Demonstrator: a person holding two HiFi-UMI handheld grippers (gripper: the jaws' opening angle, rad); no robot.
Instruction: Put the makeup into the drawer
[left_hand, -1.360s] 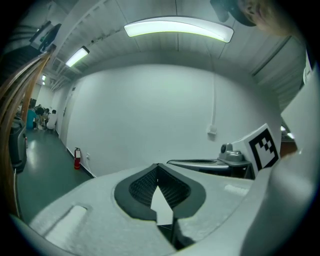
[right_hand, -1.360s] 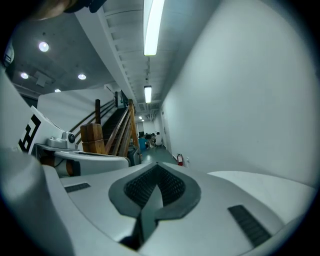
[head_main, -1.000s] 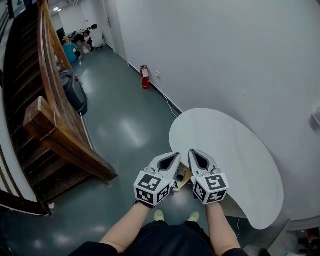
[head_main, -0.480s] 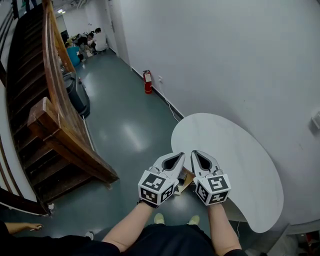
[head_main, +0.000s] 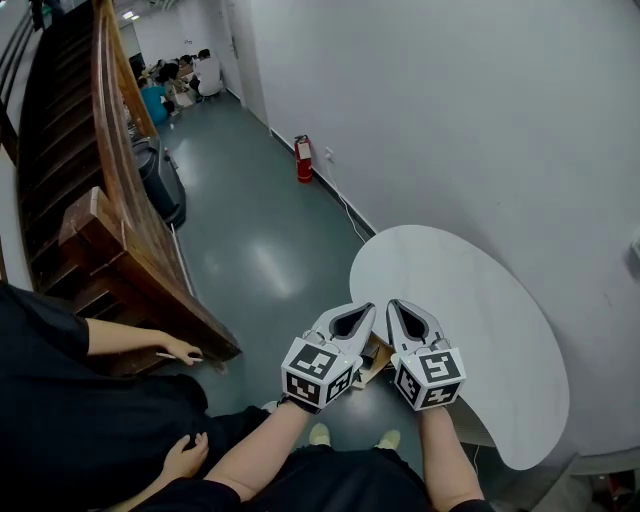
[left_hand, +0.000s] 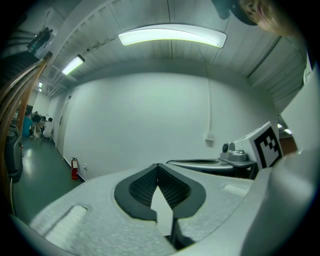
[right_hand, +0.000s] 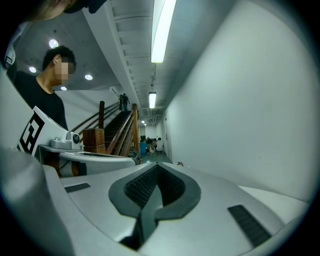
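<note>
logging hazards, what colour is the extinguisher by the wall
The extinguisher is red; it shows best in the head view.

The white rounded table (head_main: 480, 330) perhaps bears a brown thing (head_main: 376, 353).

The bench (head_main: 500, 330) at centre right and the wall (head_main: 450, 100) are white. The floor (head_main: 250, 240) is glossy dark green. At upper left, the stairs (head_main: 110, 240) are brown and the extinguisher (head_main: 304, 160) is red. At lower centre, the left gripper (head_main: 368, 310) and right gripper (head_main: 393, 306) are grey with black-and-white marker cubes.
</note>
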